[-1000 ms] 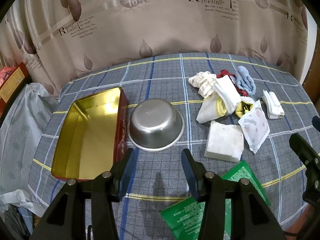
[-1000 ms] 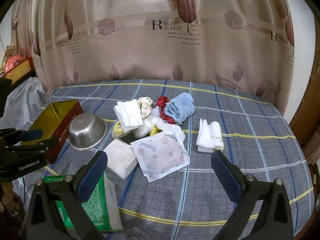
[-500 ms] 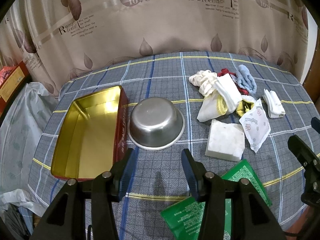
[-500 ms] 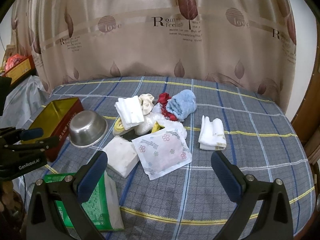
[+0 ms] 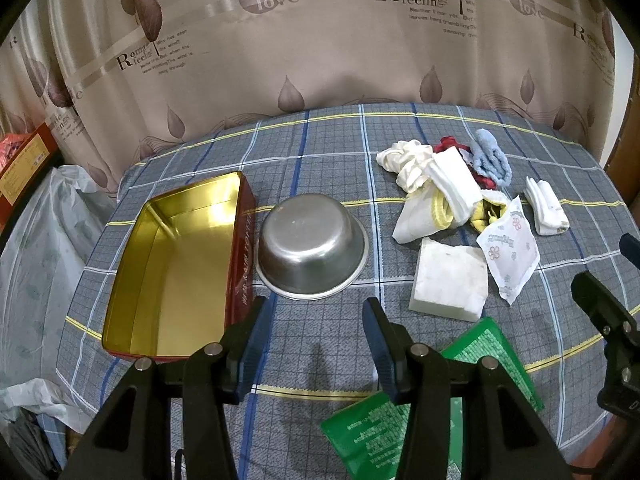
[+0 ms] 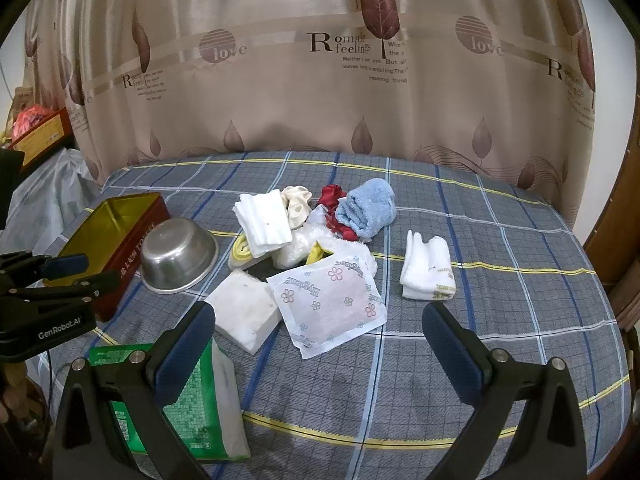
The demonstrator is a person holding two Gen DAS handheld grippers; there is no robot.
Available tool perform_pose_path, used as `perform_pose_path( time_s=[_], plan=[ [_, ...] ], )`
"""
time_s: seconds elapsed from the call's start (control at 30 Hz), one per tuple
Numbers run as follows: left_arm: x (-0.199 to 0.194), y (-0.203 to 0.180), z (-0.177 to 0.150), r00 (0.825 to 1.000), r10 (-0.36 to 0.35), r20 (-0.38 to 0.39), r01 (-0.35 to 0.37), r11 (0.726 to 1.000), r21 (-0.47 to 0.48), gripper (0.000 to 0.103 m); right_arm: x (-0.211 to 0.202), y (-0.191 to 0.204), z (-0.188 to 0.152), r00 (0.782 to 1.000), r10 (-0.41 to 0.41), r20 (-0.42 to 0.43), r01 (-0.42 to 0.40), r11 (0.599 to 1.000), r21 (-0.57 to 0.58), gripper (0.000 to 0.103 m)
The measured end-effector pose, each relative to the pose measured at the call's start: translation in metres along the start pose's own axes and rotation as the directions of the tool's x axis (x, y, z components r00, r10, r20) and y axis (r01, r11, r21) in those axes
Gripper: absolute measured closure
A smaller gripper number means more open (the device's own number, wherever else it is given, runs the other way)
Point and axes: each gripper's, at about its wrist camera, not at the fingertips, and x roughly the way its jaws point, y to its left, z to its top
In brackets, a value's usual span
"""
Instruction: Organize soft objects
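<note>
A heap of soft things lies on the checked tablecloth: a blue towel [image 6: 366, 210], a red cloth [image 6: 332, 194], a cream scrunchie [image 6: 298, 204] and a folded white cloth [image 6: 264, 220]. A flower-print packet [image 6: 328, 300] and a white foam block [image 6: 244, 312] lie nearer. A folded white towel [image 6: 426, 270] lies apart to the right. My right gripper [image 6: 318, 320] is open above the near cloth, nothing between its fingers. My left gripper [image 5: 314, 320] is open too, empty, just short of an upturned steel bowl [image 5: 312, 244].
An open gold tin with red sides [image 5: 180, 260] stands left of the bowl. A green tissue pack [image 6: 192, 400] lies at the near edge between the grippers. A curtain hangs behind the table, with plastic bags [image 5: 36, 248] and a wooden edge [image 6: 612, 240] at the sides.
</note>
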Motion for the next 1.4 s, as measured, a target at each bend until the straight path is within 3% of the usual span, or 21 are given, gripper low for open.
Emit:
perform_pose_path(
  time_s=[0.93,1.2,1.4],
  plan=[
    [0.001,-0.004,0.008,0.999,-0.029,0.023,0.029,0.999,0.037,0.054,0.001,-0.008,-0.002,1.0,-0.02,0.007,0.02,1.0,0.011,0.0],
    [0.01,-0.007,0.024,0.997,-0.071,0.02,0.07,0.995,0.068,0.054,0.007,-0.041,0.003,0.995,-0.1,0.011,0.099,0.994,0.05,0.0],
    [0.022,-0.011,0.031,0.994,-0.107,-0.003,0.107,0.992,0.07,0.054,0.031,-0.081,0.001,0.991,-0.124,-0.053,0.13,0.984,0.121,0.001]
  ],
)
